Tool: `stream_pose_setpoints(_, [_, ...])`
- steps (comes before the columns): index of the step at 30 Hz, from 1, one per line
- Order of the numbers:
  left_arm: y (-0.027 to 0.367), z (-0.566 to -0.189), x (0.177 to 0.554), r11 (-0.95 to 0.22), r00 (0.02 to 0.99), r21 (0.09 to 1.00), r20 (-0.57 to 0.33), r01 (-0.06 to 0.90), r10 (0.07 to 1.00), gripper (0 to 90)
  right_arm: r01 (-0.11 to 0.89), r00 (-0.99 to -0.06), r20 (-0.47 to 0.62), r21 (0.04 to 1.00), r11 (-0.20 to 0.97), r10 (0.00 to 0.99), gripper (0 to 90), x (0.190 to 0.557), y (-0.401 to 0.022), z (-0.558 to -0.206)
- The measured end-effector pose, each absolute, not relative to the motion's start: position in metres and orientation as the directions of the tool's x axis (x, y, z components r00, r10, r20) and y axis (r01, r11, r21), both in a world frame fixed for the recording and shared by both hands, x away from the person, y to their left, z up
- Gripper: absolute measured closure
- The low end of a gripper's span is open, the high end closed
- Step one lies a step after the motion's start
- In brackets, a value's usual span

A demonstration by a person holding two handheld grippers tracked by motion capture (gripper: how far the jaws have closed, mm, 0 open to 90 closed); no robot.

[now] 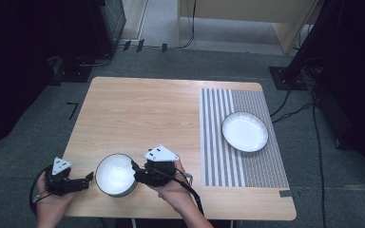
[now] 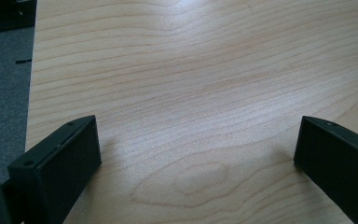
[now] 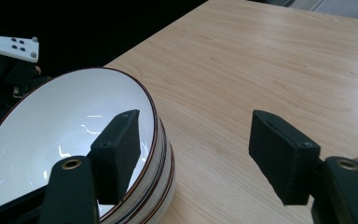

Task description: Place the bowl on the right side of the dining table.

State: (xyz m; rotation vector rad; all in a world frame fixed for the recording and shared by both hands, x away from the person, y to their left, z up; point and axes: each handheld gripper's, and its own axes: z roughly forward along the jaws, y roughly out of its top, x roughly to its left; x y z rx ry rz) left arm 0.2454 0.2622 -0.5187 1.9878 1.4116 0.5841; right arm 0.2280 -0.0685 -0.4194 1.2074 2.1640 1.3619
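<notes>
White bowls, two stacked at the desk's near edge; one plate by the right edge. Right tool gapes astride the rim; left tool gapes empty.

Light wooden table — striped mat right, white plate on it; stacked bowls near-left.

Even overhead light, dark surroundings, soft shadows, glare inside the bowl, mild softness.
</notes>
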Motion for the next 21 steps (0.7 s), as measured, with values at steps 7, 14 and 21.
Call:
stream_pose_setpoints(7, [0.262,-0.519,0.245,-0.233,0.330,0.707,0.000,0.668,0.944,0.0,0.495,-0.605,0.166,0.844,0.205,0.778,40.1,0.229,-0.061,-0.425])
stream_pose_setpoints(14, [0.262,-0.519,0.245,-0.233,0.330,0.707,0.000,0.668,0.944,0.0,0.515,-0.611,0.176,0.829,0.219,0.772,48.1,0.232,-0.048,-0.431])
stream_pose_setpoints(21, [0.262,-0.519,0.245,-0.235,0.331,0.706,0.001,0.668,0.944,0.0,0.540,-0.613,0.188,0.809,0.233,0.768,55.8,0.235,-0.039,-0.436])
